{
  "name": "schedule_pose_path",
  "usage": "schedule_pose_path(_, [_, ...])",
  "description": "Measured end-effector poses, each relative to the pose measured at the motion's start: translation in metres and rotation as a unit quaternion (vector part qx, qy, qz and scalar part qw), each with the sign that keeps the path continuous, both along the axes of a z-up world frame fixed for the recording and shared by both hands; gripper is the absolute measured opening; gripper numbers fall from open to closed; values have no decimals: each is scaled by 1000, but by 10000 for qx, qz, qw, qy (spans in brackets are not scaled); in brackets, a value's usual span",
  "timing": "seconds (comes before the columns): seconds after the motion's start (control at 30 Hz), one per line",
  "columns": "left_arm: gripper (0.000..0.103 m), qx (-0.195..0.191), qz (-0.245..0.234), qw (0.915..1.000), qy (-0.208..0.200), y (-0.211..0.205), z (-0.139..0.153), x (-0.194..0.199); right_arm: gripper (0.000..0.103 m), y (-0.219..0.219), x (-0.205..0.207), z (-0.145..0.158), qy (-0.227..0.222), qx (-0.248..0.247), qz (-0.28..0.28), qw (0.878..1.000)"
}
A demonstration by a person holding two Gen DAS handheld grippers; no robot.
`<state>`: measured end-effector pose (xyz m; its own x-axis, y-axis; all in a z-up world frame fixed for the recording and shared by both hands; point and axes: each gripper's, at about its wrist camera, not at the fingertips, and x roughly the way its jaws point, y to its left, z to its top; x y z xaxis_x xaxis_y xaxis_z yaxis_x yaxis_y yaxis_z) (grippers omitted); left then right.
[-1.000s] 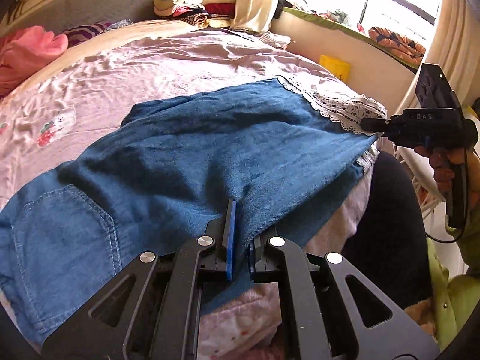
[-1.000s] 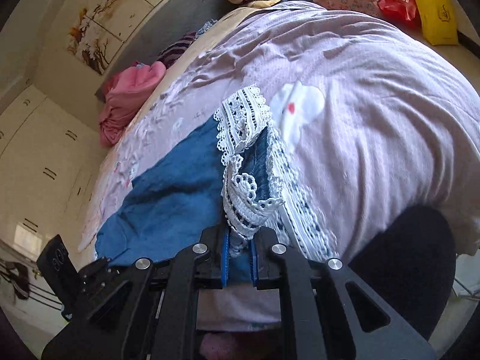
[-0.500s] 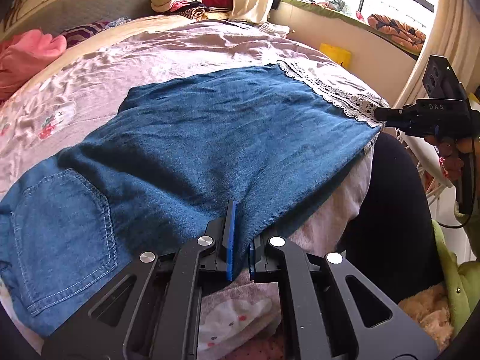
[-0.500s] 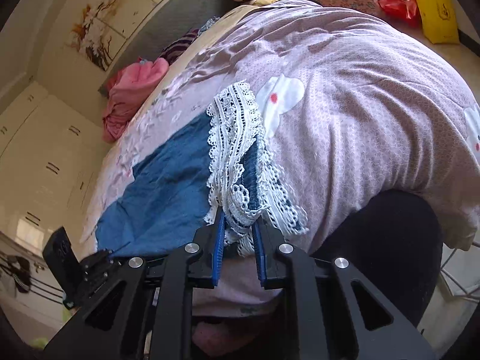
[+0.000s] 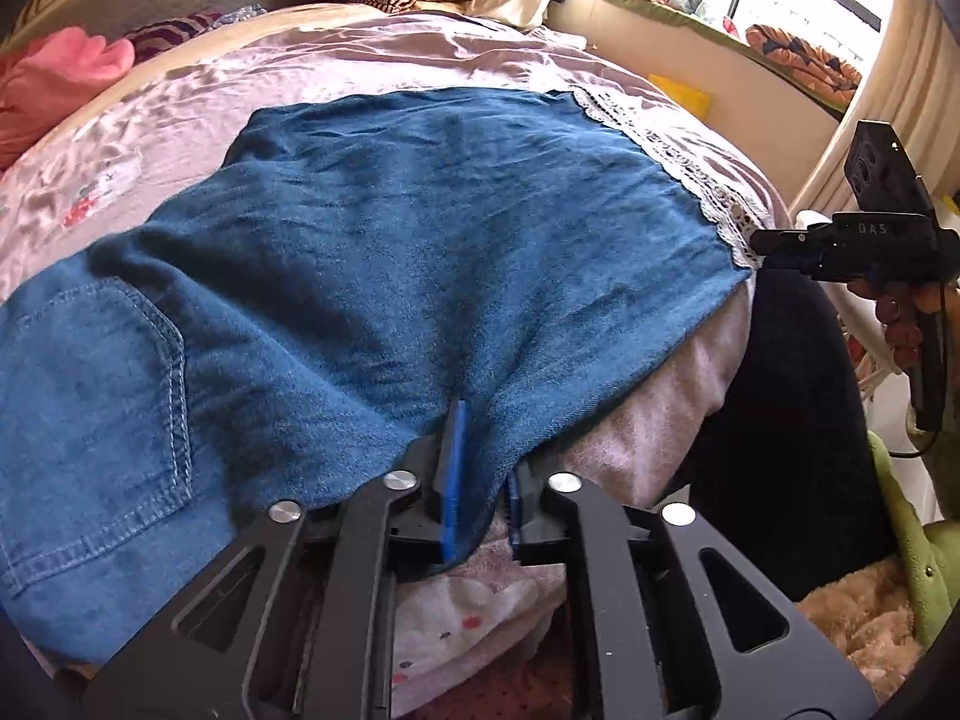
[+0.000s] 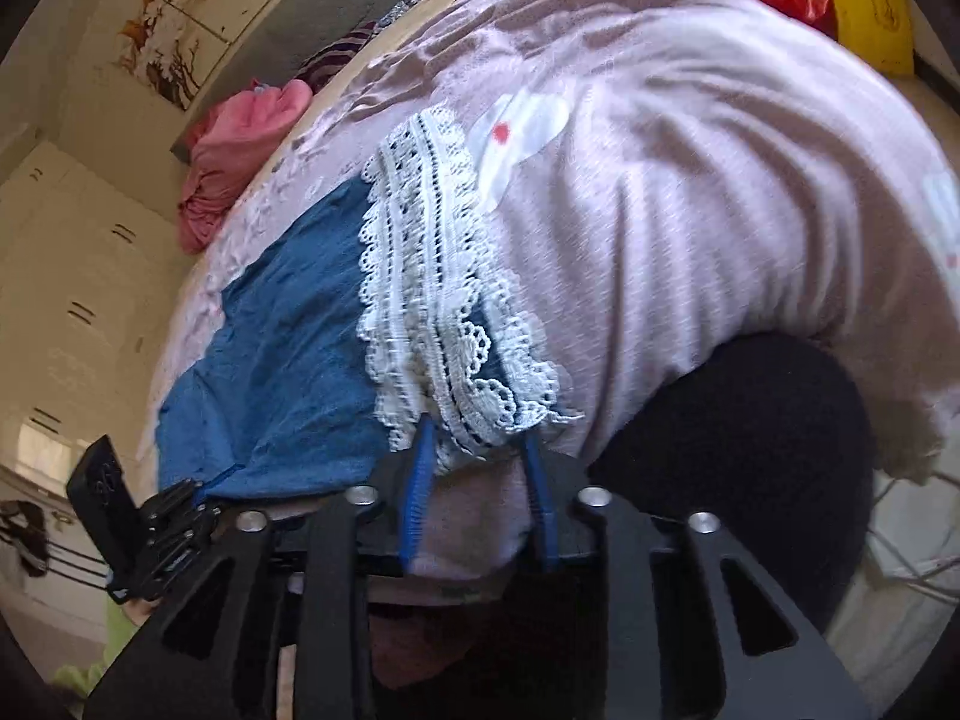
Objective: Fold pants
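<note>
1. I am watching one pair of blue pants (image 5: 384, 252) lying flat across the pink bedspread (image 5: 372, 60), one back pocket (image 5: 90, 396) showing at the left.
2. My left gripper (image 5: 480, 480) is just easing open, near edge of the denim between its barely parted jaws.
3. My right gripper (image 6: 480, 480) is spreading wider, lace hem (image 6: 444, 312) draping loose between its two blue pads (image 6: 414, 498).
</note>
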<state>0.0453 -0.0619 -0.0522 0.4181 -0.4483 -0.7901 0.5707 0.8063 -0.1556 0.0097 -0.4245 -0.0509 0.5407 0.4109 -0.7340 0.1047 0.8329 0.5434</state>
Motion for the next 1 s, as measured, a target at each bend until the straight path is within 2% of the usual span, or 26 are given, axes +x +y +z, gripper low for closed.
schedule_pose_path(0.07, [28, -102, -27, 9999, 44, 1, 1, -4, 52, -8, -5, 8, -76, -326, -231, 9992])
schedule_pose_path(0.13, [37, -143, -20, 9999, 12, 4, 6, -12, 52, -15, -10, 18, -267, -455, -404, 9978])
schedule_pose_path(0.2, [38, -232, 36, 9996, -163, 10, 19, -20, 52, -15, -13, 33, -556, -550, -410, 9961])
schedule_pose_path(0.3, [42, -459, 283, 9977, -415, 29, 43, -24, 53, 3, -10, 49, -881, -723, -111, 9934])
schedule_pose_path(0.37, [47, -402, 518, 9964, -530, 42, 52, -23, 55, 24, -2, 55, -1007, -816, 254, 9912])
schedule_pose_path(0.43, [48, -248, 970, 9935, -538, 62, 54, -19, 58, 47, 9, 55, -1021, -890, 611, 9889])
schedule_pose_path(0.47, [49, -105, 1283, 9903, -514, 74, 52, -18, 59, 59, 15, 52, -987, -939, 822, 9873])
schedule_pose_path(0.5, [50, 72, 1765, 9831, -481, 92, 50, -17, 59, 66, 19, 50, -951, -1003, 912, 9862])
schedule_pose_path(0.57, [59, 85, 2367, 9700, -547, 121, 51, -22, 60, 82, 27, 43, -824, -1178, 1113, 9833])
schedule_pose_path(0.6, [62, 92, 2765, 9589, -638, 140, 55, -26, 60, 88, 30, 40, -789, -1228, 1180, 9822])
schedule_pose_path(0.67, [75, 68, 3152, 9465, -692, 165, 58, -29, 60, 98, 35, 33, -729, -1424, 1279, 9788])
schedule_pose_path(0.7, [76, 86, 3304, 9420, -590, 176, 56, -26, 60, 101, 37, 30, -721, -1534, 1309, 9768])
schedule_pose_path(0.77, [76, 93, 3463, 9372, -410, 186, 50, -18, 61, 108, 43, 24, -701, -1780, 1341, 9723])
schedule_pose_path(0.83, [75, -13, 3468, 9377, -211, 187, 40, -5, 61, 111, 47, 19, -624, -1888, 1319, 9711])
schedule_pose_path(0.9, [43, -27, 3342, 9424, -152, 180, 33, 4, 62, 109, 49, 17, -620, -1925, 1339, 9701])
schedule_pose_path(0.93, [31, 227, 3419, 9393, -185, 177, 27, 7, 63, 110, 49, 16, -621, -1948, 1340, 9697])
schedule_pose_path(1.0, [23, 307, 3364, 9408, -284, 176, 26, 9, 63, 107, 50, 14, -599, -1948, 1333, 9699])
